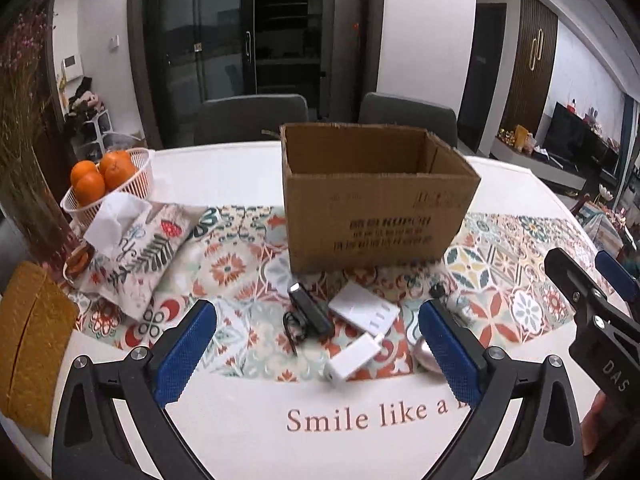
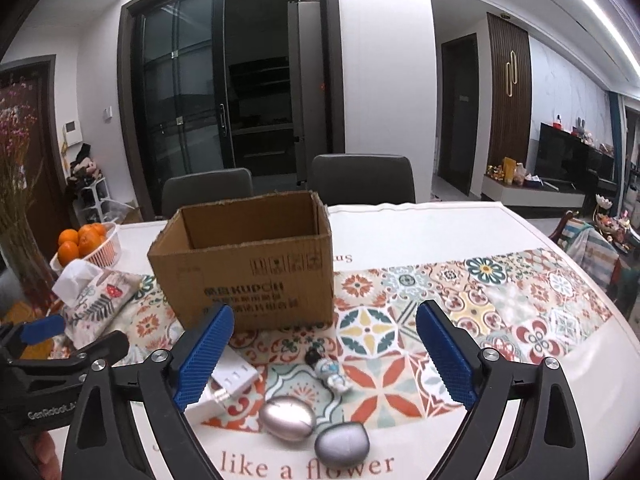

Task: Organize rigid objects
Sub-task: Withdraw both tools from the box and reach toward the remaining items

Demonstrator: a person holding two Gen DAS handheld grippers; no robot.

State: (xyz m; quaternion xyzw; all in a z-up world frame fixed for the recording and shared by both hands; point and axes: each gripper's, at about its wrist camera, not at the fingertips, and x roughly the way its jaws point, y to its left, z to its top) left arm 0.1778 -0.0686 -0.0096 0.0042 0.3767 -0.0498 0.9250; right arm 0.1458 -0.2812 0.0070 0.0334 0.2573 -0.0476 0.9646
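The left tool stands with its jaws wide apart and nothing between the pads, poised over a black stick-shaped device, a flat white adapter and a smaller white plug. All three lie close together near the front edge of the counter. The right tool is likewise spread apart and empty, over a small figurine and two silver egg-shaped pieces, the second nearest the front edge.

Just behind all these small items sits an open cardboard box, mid-counter on the patterned runner, and no contents show in the part of its inside that can be seen. Further left are a fabric tissue pouch and a basket of oranges at the counter's left edge.

This looks like the approach before a first pick: nothing is grasped yet. Next, each tool must come down around one item and close on it. The rounded silver pieces may slip or roll, so a centred grip seems wise. The black device has a cord beside it that could drag.
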